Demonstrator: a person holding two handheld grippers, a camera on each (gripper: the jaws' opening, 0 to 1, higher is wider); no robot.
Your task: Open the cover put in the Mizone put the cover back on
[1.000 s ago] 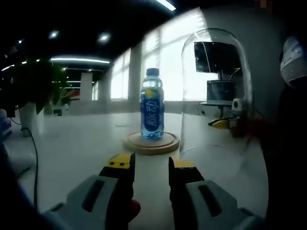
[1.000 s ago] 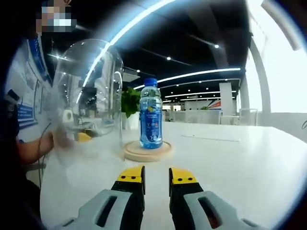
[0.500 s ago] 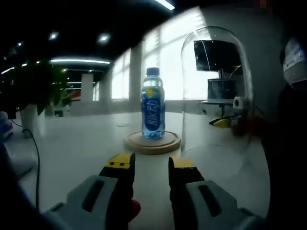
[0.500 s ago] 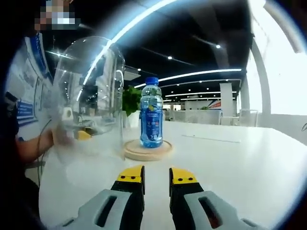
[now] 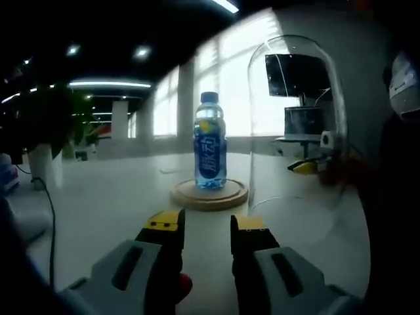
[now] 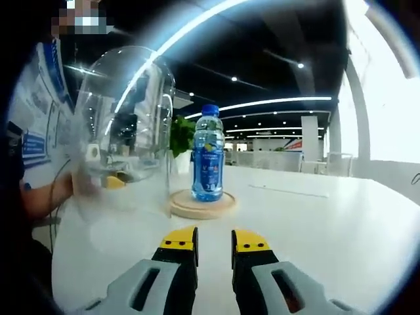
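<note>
Mizone bottle (image 5: 210,153) stands upright, cap up, on a round wooden base (image 5: 209,195). Just beside the base, a clear dome cover (image 5: 296,125) blurs whatever lies behind it. Left gripper (image 5: 207,226) and right gripper (image 6: 213,240), jaws slightly apart, grasp nothing.

Only real text is on the bottle (image 5: 210,148) (image 6: 207,157): white characters running down its blue label, too blurry to read for sure. The sign around 9 o'clock in the right gripper view is unreadable too.
</note>
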